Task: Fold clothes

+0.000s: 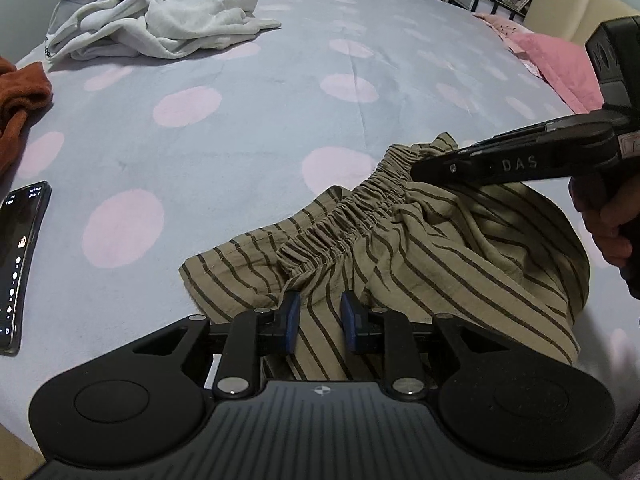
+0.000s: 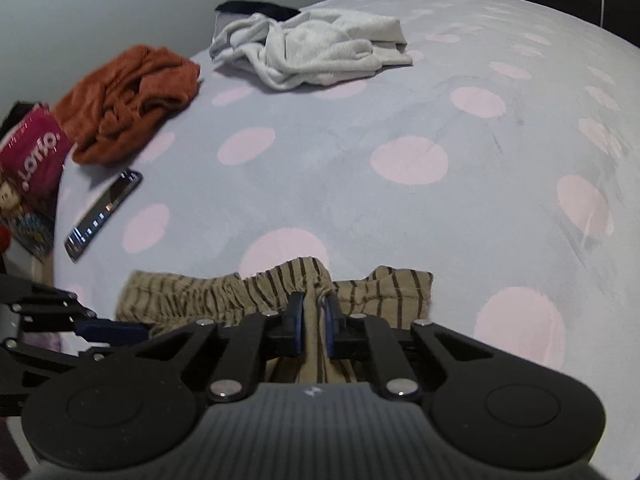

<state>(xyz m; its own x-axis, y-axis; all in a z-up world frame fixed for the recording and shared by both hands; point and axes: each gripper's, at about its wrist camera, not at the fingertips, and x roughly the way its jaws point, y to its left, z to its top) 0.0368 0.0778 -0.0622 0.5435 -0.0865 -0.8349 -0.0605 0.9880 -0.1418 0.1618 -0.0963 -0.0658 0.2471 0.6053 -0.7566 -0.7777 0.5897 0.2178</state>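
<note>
Uneven hold on the tan, dark-striped cotton shorts (image 1: 400, 248) on the spotted bed (image 1: 240, 128).
Right gripper (image 2: 314, 320) jaws nearly closed, pinching the waistband; left gripper (image 1: 320, 316) jaws part-open, straddling fabric ungripped, so that side could drop and bunch.

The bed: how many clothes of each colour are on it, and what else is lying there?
Striped tan clothes: 1
White clothes: 1
Orange clothes: 1
Black clothes: 1, mostly hidden behind the white one
Phones: 1
Pink pillows: 1
Total: 6

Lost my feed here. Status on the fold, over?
Right gripper clamped on striped shorts at the waistband. Left gripper open over the fabric. Phone clear.
</note>
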